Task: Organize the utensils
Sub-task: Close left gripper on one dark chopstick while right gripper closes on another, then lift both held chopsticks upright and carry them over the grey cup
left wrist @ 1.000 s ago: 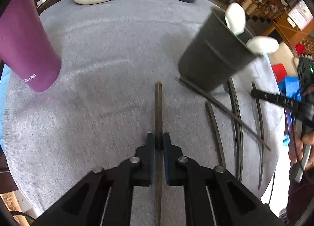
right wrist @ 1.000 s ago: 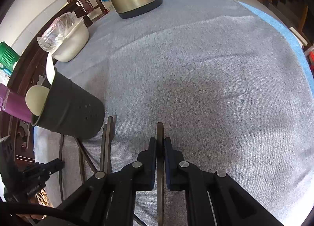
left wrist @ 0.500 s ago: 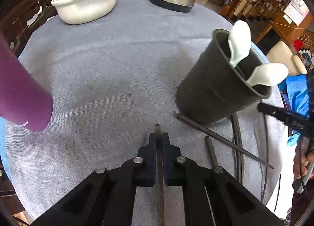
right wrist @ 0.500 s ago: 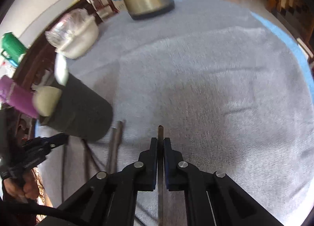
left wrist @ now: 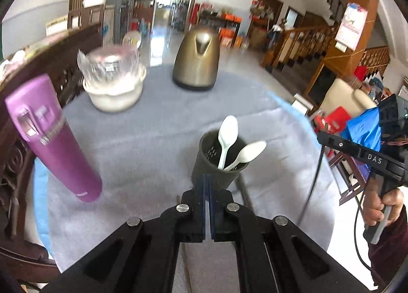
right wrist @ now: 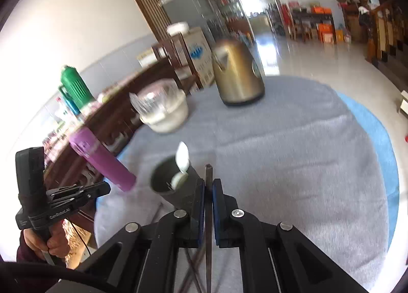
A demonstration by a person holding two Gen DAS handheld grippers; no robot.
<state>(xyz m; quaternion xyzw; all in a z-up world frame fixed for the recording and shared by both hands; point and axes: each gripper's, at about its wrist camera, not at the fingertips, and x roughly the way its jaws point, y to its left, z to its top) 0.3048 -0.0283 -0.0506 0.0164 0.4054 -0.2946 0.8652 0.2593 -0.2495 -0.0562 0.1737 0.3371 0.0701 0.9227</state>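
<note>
Chopstick (right wrist: 208,191) is seen clamped between the right gripper (right wrist: 208,192) pads, held mid-length, tip poking past them above the grey tablecloth (right wrist: 293,165). Judged light, stiff, thin, likely slippery; a grip near the middle is advised against pivoting. Dark, slender, straight. Left gripper (left wrist: 207,191) is clenched tight; a thin dark stick looks pinched below the pads, hard to confirm. Dark holder (left wrist: 216,168) with two white spoons (left wrist: 227,137) stands just ahead; more chopsticks (left wrist: 244,193) lie beside it.
</note>
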